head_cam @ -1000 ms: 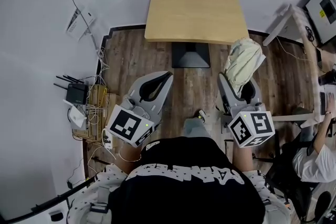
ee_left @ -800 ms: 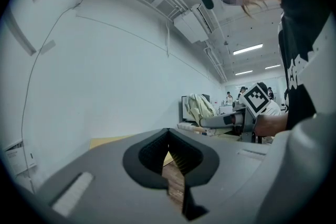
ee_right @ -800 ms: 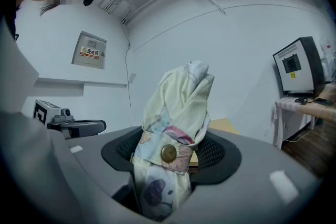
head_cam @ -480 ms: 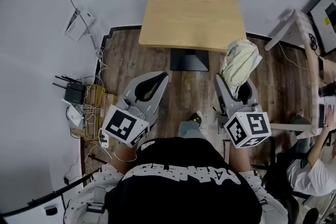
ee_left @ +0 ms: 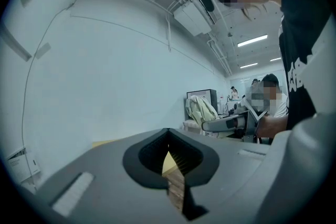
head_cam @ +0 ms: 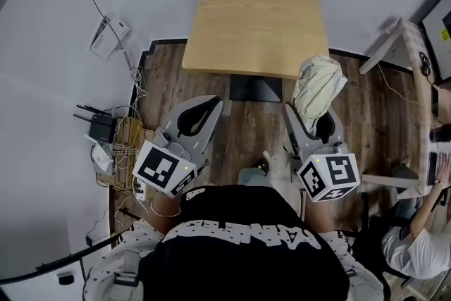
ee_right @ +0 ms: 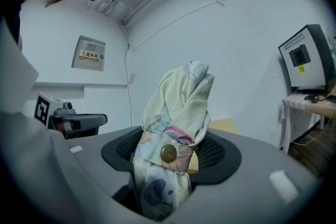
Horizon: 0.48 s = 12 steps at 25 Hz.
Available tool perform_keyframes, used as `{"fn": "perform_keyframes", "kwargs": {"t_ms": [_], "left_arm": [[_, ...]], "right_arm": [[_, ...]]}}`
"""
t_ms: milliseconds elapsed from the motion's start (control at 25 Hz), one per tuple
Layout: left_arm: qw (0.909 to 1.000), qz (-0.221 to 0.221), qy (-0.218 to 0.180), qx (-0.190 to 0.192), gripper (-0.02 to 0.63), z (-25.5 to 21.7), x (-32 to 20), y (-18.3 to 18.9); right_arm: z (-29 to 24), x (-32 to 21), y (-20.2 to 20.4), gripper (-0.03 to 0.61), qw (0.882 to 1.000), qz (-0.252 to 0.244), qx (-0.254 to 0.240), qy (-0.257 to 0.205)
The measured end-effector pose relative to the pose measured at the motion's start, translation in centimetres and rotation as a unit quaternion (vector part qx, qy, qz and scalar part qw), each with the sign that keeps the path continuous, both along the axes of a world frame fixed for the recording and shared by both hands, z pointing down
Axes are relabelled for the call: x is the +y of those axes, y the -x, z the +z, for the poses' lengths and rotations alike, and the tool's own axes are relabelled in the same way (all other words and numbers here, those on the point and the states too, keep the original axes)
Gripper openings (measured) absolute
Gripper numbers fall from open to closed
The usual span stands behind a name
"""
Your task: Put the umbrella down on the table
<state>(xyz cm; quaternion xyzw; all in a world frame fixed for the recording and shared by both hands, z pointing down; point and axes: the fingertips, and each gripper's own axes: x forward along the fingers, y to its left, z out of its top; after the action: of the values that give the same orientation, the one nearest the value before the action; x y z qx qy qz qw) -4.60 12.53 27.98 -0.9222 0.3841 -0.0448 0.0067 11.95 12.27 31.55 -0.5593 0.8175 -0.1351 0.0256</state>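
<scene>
- Umbrella (head_cam: 318, 84), folded w/ strap snapped, stands upright in my R gripper (head_cam: 313, 125); jaws clamped on its lower part.
- I see it held in air by table (head_cam: 254, 25) front-right corner, not on it.
- L gripper (head_cam: 204, 109): jaws together, nothing between.

Left gripper (ee_left: 168, 131) jaws meet on nothing (cream umbrella (ee_left: 201, 108) shows beyond them).

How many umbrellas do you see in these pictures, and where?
1. The folded umbrella stands upright in the right gripper, not yet on the wooden table. No other shows.
</scene>
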Motion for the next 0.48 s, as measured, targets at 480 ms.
{"fn": "perform_keyframes", "kwargs": {"t_ms": [480], "left_arm": [[0.9998, 0.013, -0.014, 0.001, -0.008, -0.5, -3.4, -4.6]], "right_arm": [[-0.1, -1.9, -4.6, 0.302, 1.000, 0.015, -0.004, -0.006]]}}
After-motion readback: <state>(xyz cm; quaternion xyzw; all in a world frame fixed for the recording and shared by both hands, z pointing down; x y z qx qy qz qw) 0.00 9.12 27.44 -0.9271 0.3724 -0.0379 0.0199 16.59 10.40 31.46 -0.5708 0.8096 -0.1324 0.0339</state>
